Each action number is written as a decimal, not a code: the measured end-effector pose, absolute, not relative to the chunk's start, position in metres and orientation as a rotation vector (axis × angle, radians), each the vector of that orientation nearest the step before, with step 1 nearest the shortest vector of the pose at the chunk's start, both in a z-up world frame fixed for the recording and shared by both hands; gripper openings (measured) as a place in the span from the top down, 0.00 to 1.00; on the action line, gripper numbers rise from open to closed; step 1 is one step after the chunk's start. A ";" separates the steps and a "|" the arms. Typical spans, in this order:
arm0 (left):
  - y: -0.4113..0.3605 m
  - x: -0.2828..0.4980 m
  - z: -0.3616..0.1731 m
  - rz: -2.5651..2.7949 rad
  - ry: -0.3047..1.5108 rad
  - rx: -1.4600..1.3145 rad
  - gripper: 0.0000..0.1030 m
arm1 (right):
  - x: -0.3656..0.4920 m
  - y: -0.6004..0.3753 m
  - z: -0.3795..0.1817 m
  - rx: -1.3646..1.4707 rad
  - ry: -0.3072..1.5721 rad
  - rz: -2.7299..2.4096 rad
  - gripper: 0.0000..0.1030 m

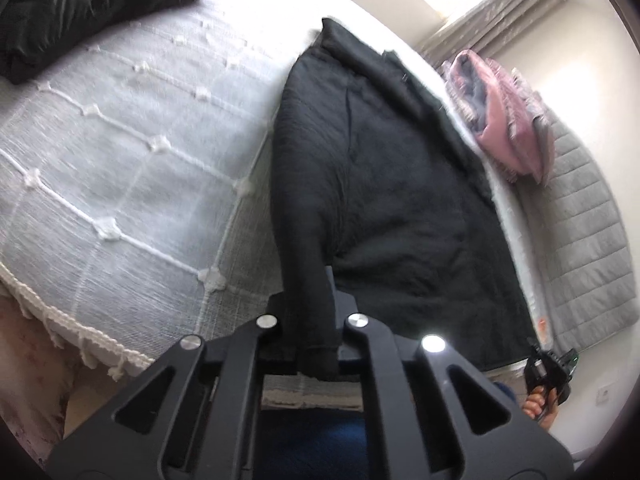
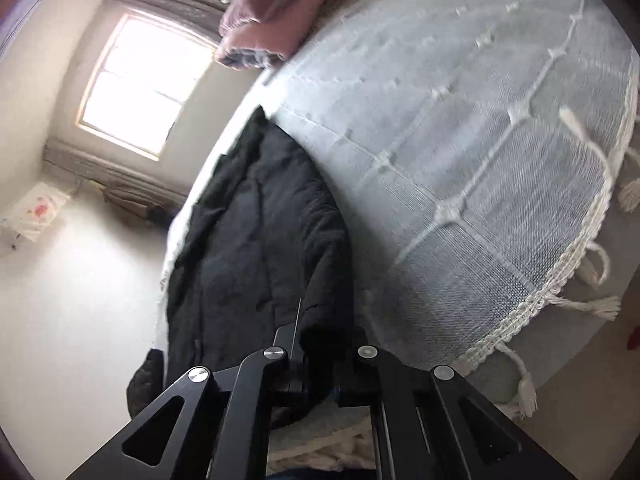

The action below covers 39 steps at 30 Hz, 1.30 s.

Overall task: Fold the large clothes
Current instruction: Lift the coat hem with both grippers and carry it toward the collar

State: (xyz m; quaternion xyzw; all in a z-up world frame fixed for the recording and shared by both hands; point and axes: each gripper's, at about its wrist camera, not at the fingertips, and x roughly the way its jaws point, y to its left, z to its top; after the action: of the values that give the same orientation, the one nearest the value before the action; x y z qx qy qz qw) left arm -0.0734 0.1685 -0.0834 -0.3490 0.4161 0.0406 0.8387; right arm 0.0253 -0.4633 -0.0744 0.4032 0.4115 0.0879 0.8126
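A large black fleece garment [image 1: 392, 184] lies stretched along the edge of a bed with a white woven bedspread [image 1: 120, 152]. My left gripper [image 1: 310, 312] is shut on a narrow end of the garment, which runs between the fingers. My right gripper [image 2: 320, 344] is shut on another end of the same black garment [image 2: 256, 232], lifted off the white bedspread [image 2: 480, 140]. The right gripper also shows in the left wrist view [image 1: 548, 372] at the lower right, held by a hand.
A black puffy jacket [image 1: 80, 4] lies at the far corner of the bed. Folded pink and grey bedding [image 1: 504, 120] sits on a grey quilted pad [image 1: 580, 240]. A bright window [image 2: 136, 84] with curtains is beyond. The bedspread's tasselled fringe [image 2: 560, 300] hangs over the edge.
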 end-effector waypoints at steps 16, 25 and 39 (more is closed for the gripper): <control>0.184 -0.215 0.086 -0.045 0.528 -0.674 0.94 | -0.092 -0.476 0.078 0.817 0.585 0.401 0.95; 0.187 -0.201 0.084 -0.038 0.549 -0.644 0.93 | -0.101 -0.477 0.129 0.750 0.474 0.432 0.95; 0.207 -0.048 0.091 0.017 0.611 -0.650 0.93 | 0.033 -0.452 0.113 0.792 0.541 0.393 0.95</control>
State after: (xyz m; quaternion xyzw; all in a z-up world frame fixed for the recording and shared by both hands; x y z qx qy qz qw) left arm -0.0485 0.2074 0.0909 -0.3143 0.2953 0.0082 0.9022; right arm 0.0328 -0.4525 0.1127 0.3783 0.2588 0.1879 0.8687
